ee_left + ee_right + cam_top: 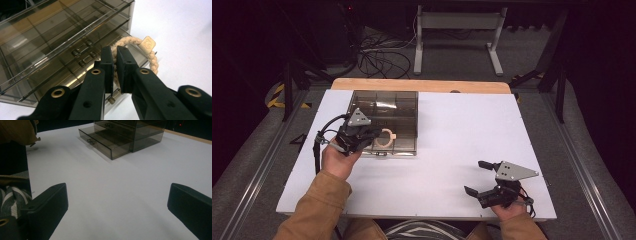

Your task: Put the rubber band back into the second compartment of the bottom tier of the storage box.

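Observation:
A beige braided ring (152, 60) with a square tag (147, 44) hangs between the pads of my left gripper (115, 56), which is shut on it. From above, the left gripper (374, 136) holds the ring (390, 136) over the front of a smoky clear drawer box (384, 107). The box's bottom drawer (105, 145) is pulled out toward the person. My right gripper (475, 177) rests near the table's front right, with its jaws wide apart and nothing between them. In its own view the right gripper (117, 195) faces the box (140, 135) across bare table.
The white table top (462, 130) ends in a wooden strip (422, 85) at the far side. Beyond it, cables and a grey stand's legs (457, 30) lie on the floor. A brown sleeve (319, 205) comes in at the front left.

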